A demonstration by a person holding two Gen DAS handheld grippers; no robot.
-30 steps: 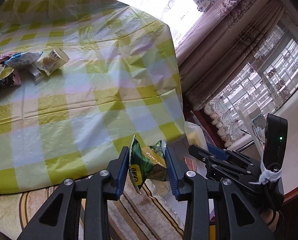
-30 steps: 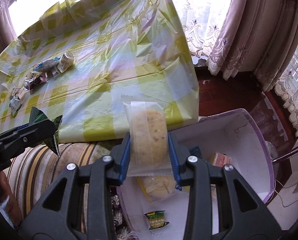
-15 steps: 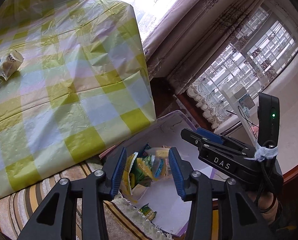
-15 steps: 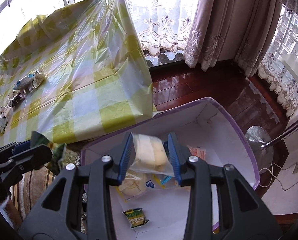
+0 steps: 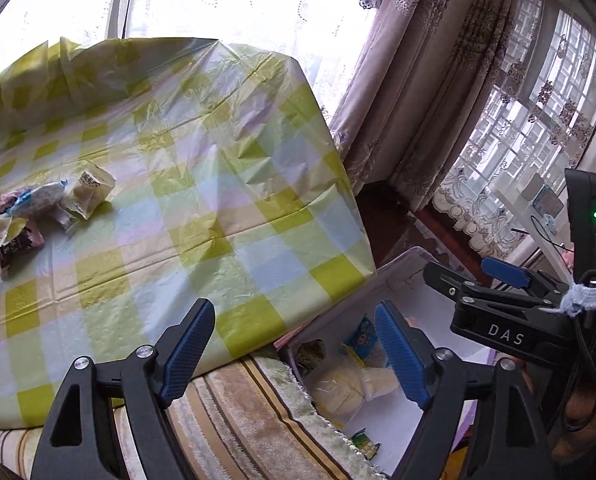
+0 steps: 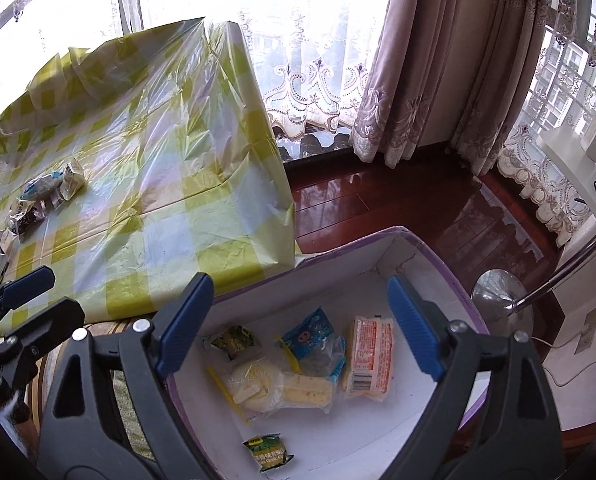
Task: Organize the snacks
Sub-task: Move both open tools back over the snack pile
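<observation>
A white box with a purple rim (image 6: 437,248) stands on the floor beside the table. In it lie a green packet (image 6: 234,340), a blue packet (image 6: 309,332), an orange-red packet (image 6: 369,356), clear-wrapped pale cakes (image 6: 282,388) and a small green packet (image 6: 268,452). My right gripper (image 6: 299,312) hangs above the box, its jaws opening wide with nothing between them. My left gripper (image 5: 294,344) is over the box's near left corner (image 5: 298,344), jaws also opening and empty. Several more snacks (image 5: 38,208) lie in a cluster at the table's left.
A yellow-green check cloth (image 5: 202,184) covers the table. Striped fabric (image 5: 238,412) lies below its front edge. Curtains (image 6: 437,60), dark wood floor (image 6: 377,200) and a lamp's metal base (image 6: 497,296) are to the right of the box.
Both grippers swung right from the table's edge to above the box and opened. The green packet left the left jaws and the wrapped cake left the right jaws; both now lie in the box.
</observation>
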